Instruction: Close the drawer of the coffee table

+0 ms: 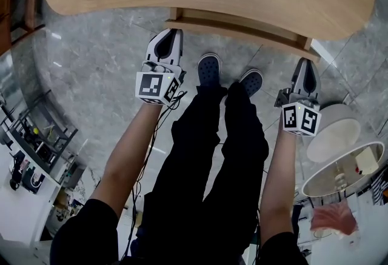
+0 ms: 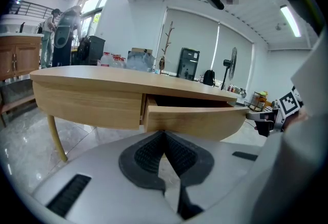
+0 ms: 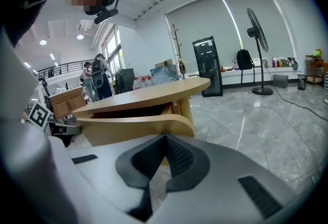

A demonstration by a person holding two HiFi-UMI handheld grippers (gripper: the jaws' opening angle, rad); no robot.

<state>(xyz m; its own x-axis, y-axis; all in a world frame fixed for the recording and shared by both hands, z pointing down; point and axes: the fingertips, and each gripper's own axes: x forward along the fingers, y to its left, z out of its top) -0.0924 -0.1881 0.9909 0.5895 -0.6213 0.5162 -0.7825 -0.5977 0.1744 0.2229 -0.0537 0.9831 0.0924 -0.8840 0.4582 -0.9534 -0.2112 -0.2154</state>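
Pre-push step: left gripper (image 1: 173,33) and right gripper (image 1: 305,63) closed, empty, near ajar drawer (image 2: 195,120) front. Next: push inward evenly.

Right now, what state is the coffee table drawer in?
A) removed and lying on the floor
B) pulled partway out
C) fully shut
B: the drawer front stands out from the coffee table side, with a dark gap showing above it under the tabletop.
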